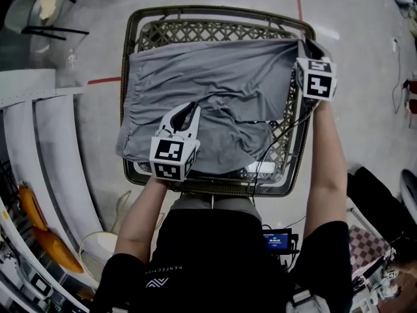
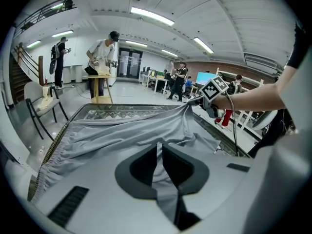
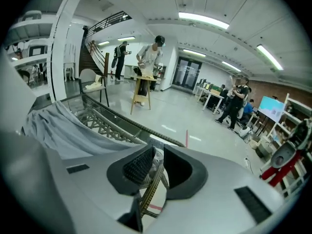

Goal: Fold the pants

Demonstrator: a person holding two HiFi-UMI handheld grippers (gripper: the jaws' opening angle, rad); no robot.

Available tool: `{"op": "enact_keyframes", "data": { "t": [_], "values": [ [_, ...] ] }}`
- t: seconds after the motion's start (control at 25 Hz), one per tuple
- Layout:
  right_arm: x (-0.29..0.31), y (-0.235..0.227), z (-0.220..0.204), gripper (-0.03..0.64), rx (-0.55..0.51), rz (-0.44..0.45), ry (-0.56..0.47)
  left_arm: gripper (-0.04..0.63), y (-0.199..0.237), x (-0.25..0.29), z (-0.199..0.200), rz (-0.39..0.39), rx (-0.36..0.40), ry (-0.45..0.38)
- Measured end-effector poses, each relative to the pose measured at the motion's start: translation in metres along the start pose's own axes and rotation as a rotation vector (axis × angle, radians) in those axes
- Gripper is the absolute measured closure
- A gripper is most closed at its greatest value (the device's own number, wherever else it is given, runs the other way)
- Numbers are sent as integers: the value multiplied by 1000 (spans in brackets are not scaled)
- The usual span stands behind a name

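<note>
Left hand-held gripper (image 1: 193, 108) pinches rumpled grey pants (image 1: 215, 77); right hand-held gripper (image 1: 305, 45) grips lifted corner.

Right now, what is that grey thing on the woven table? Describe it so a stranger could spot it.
Find the big wicker-rimmed table in the middle of the head view. Draped across its top lie the grey pants, with the left gripper shut on a fold. They are the only soft cloth there, with a gathered waistband along one side.

The pants (image 1: 221, 77) are matt grey cloth, softly creased. The counter (image 1: 215, 10) has a woven wicker rim, perhaps around glass. The floor (image 1: 358, 25) is smooth, glossy.
</note>
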State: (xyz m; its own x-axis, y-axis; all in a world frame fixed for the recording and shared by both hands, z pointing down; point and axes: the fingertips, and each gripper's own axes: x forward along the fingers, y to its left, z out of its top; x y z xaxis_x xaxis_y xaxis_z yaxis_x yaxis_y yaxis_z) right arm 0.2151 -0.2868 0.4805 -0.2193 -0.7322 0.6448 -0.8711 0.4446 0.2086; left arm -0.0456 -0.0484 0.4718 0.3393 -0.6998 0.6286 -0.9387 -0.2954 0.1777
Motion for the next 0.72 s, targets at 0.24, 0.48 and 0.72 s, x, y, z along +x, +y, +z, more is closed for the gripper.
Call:
{"op": "enact_keyframes", "data": {
  "t": [0.24,0.48,0.72],
  "values": [
    [-34,19,-8,517,166,71,-26,555,8,-11,1,8,-9,-17],
    [-72,64,-32,569,212,183,1,561,10,-24,-4,6,-16,-24],
    [-115,100,-43,572,205,237,-8,574,15,-40,-11,19,18,-28]
  ]
}}
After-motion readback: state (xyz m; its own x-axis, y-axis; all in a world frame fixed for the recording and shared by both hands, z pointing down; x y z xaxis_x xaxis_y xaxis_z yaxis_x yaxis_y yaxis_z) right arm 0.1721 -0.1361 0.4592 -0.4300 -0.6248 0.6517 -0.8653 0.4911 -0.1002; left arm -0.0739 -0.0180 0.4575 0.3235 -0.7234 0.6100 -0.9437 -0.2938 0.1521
